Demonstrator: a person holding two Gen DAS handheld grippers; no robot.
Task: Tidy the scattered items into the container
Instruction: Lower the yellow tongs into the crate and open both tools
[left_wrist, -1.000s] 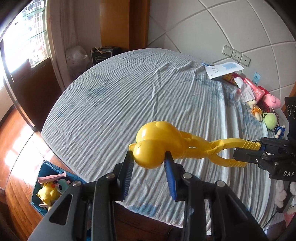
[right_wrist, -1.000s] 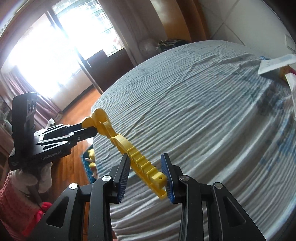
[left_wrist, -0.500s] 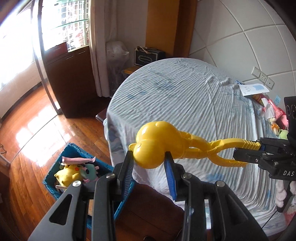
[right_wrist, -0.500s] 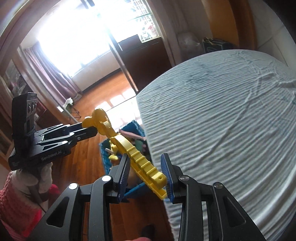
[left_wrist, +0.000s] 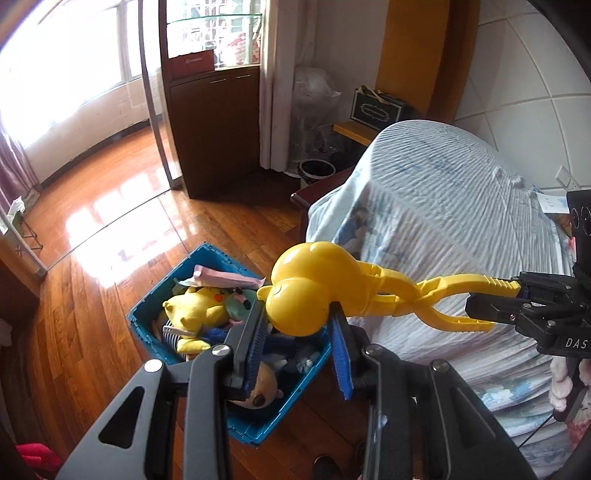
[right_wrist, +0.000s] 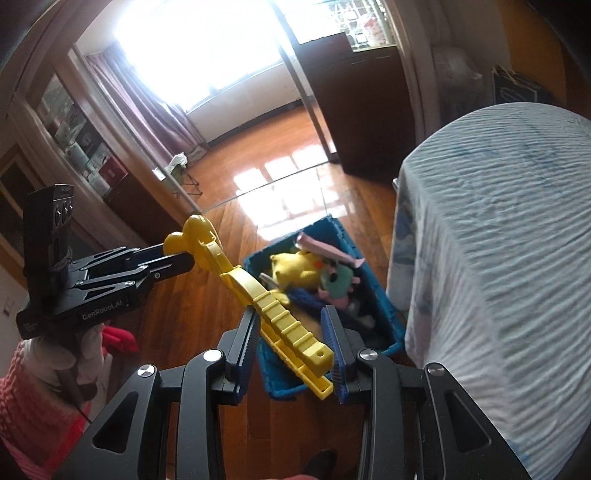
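In the left wrist view, the round yellow plastic snowball-maker tongs (left_wrist: 314, 288) cover the far right corner of the blue plastic crate (left_wrist: 147, 314), and the black left gripper (left_wrist: 299, 347) with blue-padded jaws hides the crate's near wall and most of the brown plush head (left_wrist: 264, 387) lying there. The soft toys under the yellow plush figure (left_wrist: 197, 308) are piled too tightly to tell apart. The striped blue-and-white bedsheet (left_wrist: 443, 221) is smeared by motion blur, and its right side is cut off by the lens rim. In the right wrist view, the crate's (right_wrist: 388, 306) near left corner lies behind the tongs' ribbed handle (right_wrist: 284, 321), and the window (right_wrist: 207, 44) is blown out to white.
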